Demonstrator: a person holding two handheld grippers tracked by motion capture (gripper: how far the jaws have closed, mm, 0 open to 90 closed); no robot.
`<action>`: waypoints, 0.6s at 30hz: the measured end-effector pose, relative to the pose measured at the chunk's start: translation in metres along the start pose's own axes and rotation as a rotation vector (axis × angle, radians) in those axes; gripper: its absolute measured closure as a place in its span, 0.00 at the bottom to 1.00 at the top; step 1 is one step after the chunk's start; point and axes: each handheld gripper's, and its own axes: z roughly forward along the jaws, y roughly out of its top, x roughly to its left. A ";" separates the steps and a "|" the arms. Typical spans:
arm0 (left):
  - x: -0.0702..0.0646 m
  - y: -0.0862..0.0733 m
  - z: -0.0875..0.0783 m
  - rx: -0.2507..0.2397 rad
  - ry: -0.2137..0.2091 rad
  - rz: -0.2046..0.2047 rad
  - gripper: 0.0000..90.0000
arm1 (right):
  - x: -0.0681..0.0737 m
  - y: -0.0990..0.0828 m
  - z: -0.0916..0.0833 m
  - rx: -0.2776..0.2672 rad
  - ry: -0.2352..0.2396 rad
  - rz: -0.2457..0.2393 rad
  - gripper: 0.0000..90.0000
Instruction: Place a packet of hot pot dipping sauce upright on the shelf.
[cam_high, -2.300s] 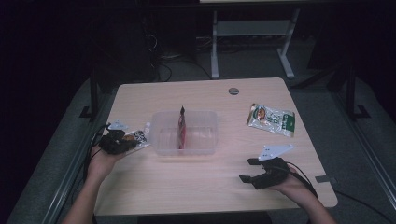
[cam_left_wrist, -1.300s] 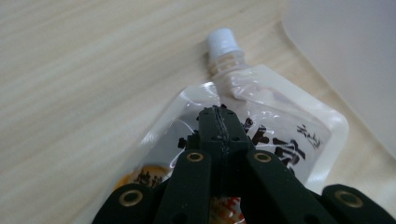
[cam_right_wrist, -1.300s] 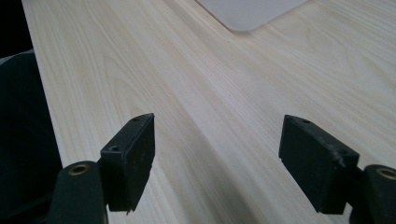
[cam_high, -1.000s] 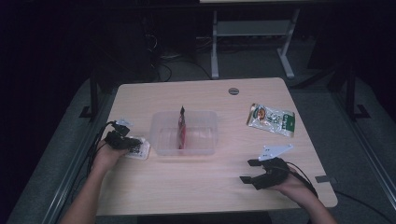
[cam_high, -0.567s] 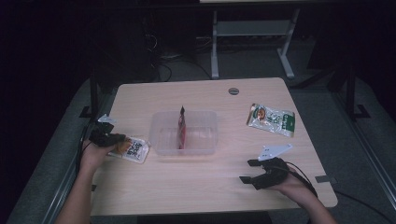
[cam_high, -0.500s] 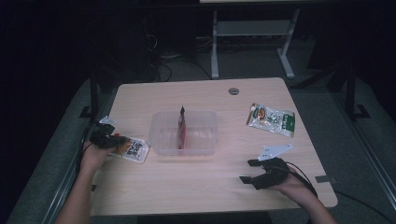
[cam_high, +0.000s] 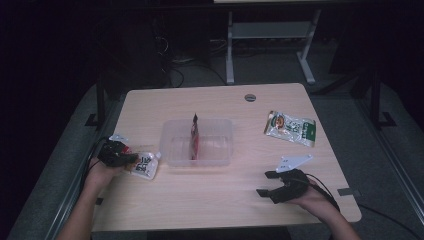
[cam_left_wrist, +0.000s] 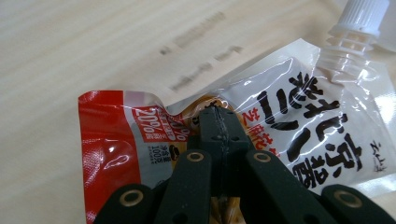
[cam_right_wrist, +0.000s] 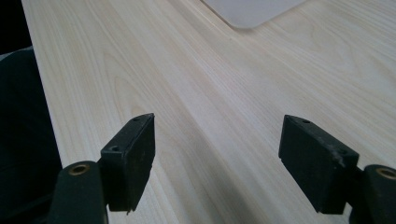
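My left gripper (cam_high: 125, 159) is shut on a white spouted pouch (cam_high: 142, 164) with red and black print, held at the table's left edge. In the left gripper view the closed jaws pinch the pouch (cam_left_wrist: 299, 121) near its middle, and its white screw cap (cam_left_wrist: 362, 16) points to the upper right. My right gripper (cam_high: 267, 184) rests open near the table's front right, with nothing between its fingers (cam_right_wrist: 133, 154). A clear plastic tub (cam_high: 197, 142) stands in the table's middle with a red packet (cam_high: 194, 137) upright inside it.
A green and white snack packet (cam_high: 290, 128) lies flat at the right of the wooden table (cam_high: 210, 200). A round grey cable hole (cam_high: 250, 97) sits near the far edge. A white metal frame (cam_high: 270, 35) stands on the floor beyond.
My left gripper has pulled the pouch leftward and toward the near side, away from the tub. The right gripper has stayed still and open.
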 end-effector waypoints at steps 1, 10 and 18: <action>-0.003 -0.001 -0.001 0.003 -0.005 0.001 1.00 | 0.000 0.000 0.000 0.001 0.000 0.000 0.29; -0.037 -0.013 -0.008 0.018 -0.054 0.058 1.00 | 0.000 0.001 0.000 -0.001 0.000 -0.002 0.29; -0.073 -0.008 -0.006 0.030 -0.110 0.133 1.00 | 0.001 0.001 0.000 -0.001 0.001 -0.002 0.29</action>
